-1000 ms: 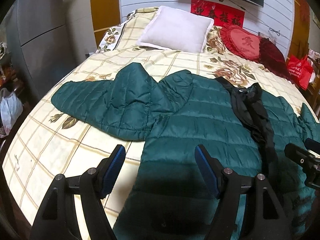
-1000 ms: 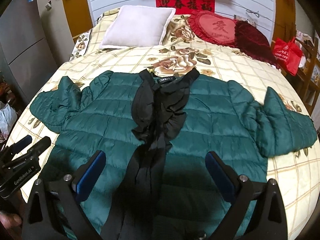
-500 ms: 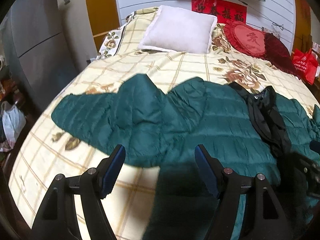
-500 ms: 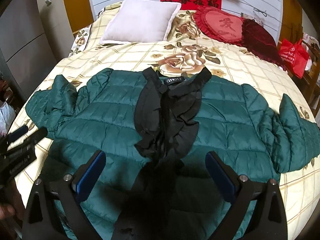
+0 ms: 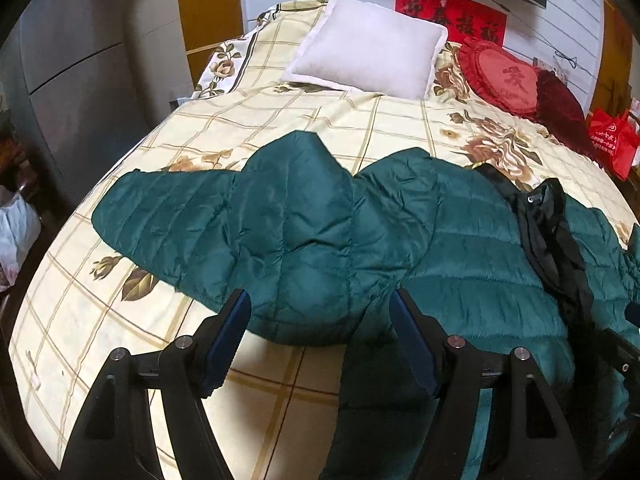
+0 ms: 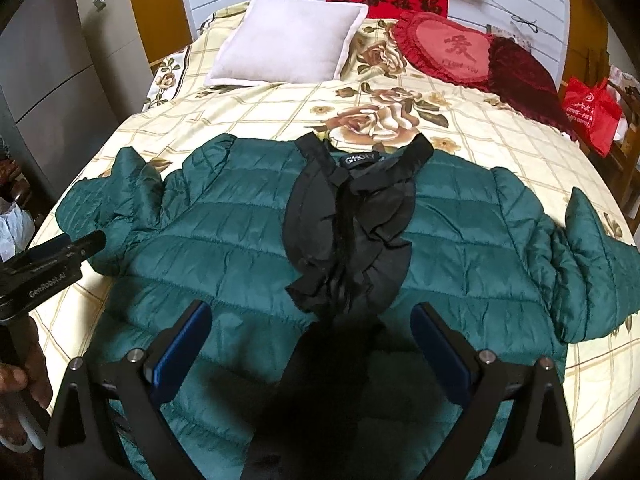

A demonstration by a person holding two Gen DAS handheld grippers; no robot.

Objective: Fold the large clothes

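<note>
A dark green quilted jacket [image 6: 460,240] lies spread face up on the bed, with a black ruffled collar and front strip [image 6: 352,224] down its middle. Its left sleeve [image 5: 224,220] lies out sideways and its right sleeve [image 6: 592,264] bends at the bed's right side. My left gripper [image 5: 320,336] is open and empty, its tips at the near edge of the left sleeve. My right gripper [image 6: 312,344] is open and empty above the jacket's lower front. The left gripper also shows in the right wrist view [image 6: 52,256].
The bed has a cream checked floral cover [image 5: 280,136]. A pale pillow [image 6: 288,40], a red heart cushion [image 6: 452,52] and a dark red cushion [image 6: 520,76] lie at the head. A red bag [image 6: 588,116] stands at the right, grey cabinets [image 5: 72,60] at the left.
Both grippers have moved forward over the bed. The left one has swung left from the jacket's hem to the left sleeve. The jacket has not moved.
</note>
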